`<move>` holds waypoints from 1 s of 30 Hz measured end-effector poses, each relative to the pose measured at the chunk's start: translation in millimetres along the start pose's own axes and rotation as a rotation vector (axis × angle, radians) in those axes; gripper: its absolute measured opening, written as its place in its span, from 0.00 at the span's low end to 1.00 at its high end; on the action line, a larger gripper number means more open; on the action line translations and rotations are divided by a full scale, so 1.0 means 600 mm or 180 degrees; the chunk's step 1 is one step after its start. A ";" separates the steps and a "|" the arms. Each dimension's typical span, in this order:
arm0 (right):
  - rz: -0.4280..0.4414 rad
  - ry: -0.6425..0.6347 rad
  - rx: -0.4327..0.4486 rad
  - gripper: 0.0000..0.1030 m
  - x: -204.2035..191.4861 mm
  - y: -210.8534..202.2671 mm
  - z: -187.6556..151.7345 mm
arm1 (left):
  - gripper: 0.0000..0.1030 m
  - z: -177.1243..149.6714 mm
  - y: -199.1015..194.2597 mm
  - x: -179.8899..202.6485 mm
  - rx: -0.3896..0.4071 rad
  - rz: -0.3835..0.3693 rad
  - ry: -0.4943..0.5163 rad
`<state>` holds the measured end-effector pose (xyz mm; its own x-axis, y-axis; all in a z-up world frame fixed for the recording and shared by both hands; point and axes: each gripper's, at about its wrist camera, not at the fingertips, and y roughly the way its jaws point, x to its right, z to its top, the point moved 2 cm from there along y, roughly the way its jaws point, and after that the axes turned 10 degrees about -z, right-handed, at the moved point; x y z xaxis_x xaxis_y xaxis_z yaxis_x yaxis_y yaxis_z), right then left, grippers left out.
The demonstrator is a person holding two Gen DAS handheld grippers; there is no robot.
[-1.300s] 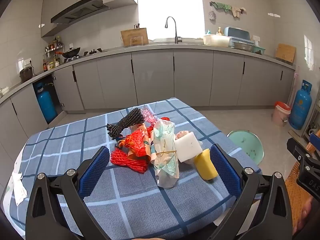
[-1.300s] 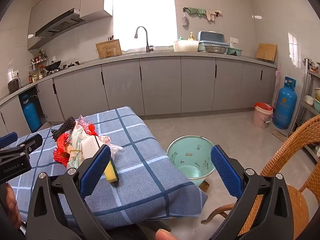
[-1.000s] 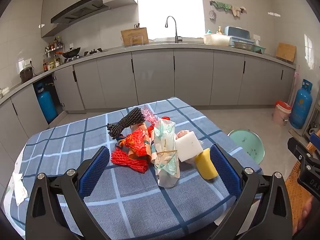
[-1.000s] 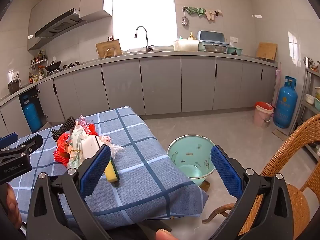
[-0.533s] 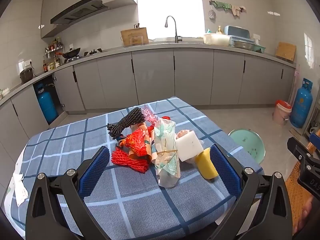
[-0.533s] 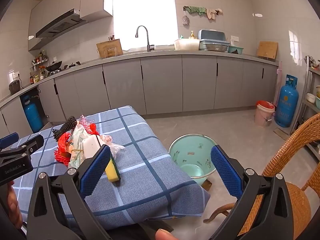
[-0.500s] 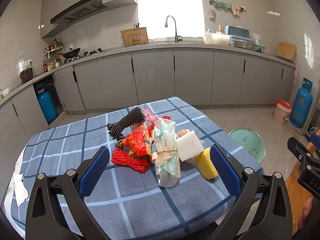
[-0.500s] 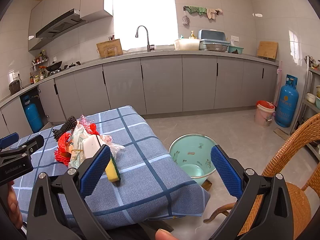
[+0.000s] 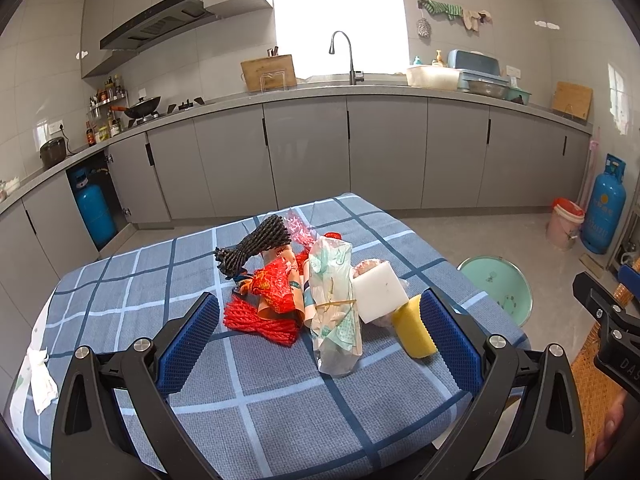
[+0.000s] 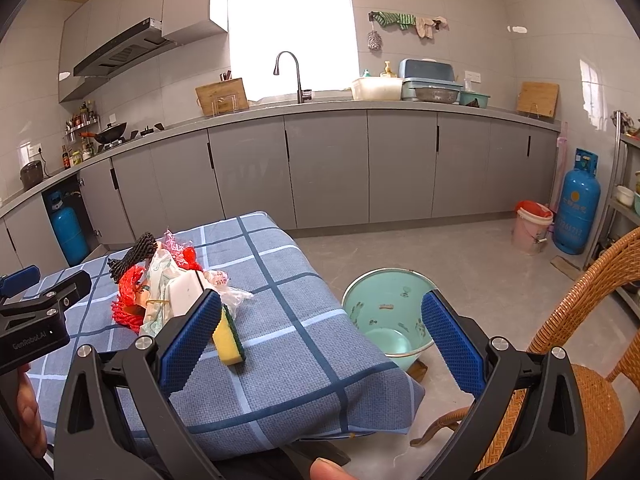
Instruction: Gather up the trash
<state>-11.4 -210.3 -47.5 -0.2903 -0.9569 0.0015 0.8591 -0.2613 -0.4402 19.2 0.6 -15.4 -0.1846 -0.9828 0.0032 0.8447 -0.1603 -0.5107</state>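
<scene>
Nothing has shifted since the earlier frames: your left gripper (image 9: 320,332) and right gripper (image 10: 320,334) hover where they were, jaws spread wide, holding nothing.

The trash (image 9: 316,288) sits heaped mid-bench (image 9: 280,408) on the blue checked cloth. Nearest you: a clear bag (image 9: 336,312) banded with a rubber band, a yellow sponge (image 9: 414,334), a white foam block (image 9: 378,292). Behind these: red netting (image 9: 264,320), then black netting (image 9: 254,248).

Only the right view shows the sponge's green face (image 10: 234,336) and the inside of the green basin (image 10: 386,316) on the floor beside the bench.
</scene>
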 end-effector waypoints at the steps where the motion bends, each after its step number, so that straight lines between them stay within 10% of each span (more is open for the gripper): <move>1: -0.0001 0.0000 -0.0003 0.96 0.001 0.000 0.001 | 0.96 0.000 0.000 0.001 -0.0001 -0.0001 0.0000; 30: 0.0050 0.0061 0.0027 0.96 0.007 -0.005 0.004 | 0.96 0.010 -0.010 -0.002 0.0045 0.0048 0.0035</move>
<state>-14.4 -214.1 -43.7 -0.2847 -0.9583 -0.0226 0.8671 -0.2474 -0.4322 17.6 2.1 -7.2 -0.1771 -0.9841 -0.0138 0.8544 -0.1468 -0.4985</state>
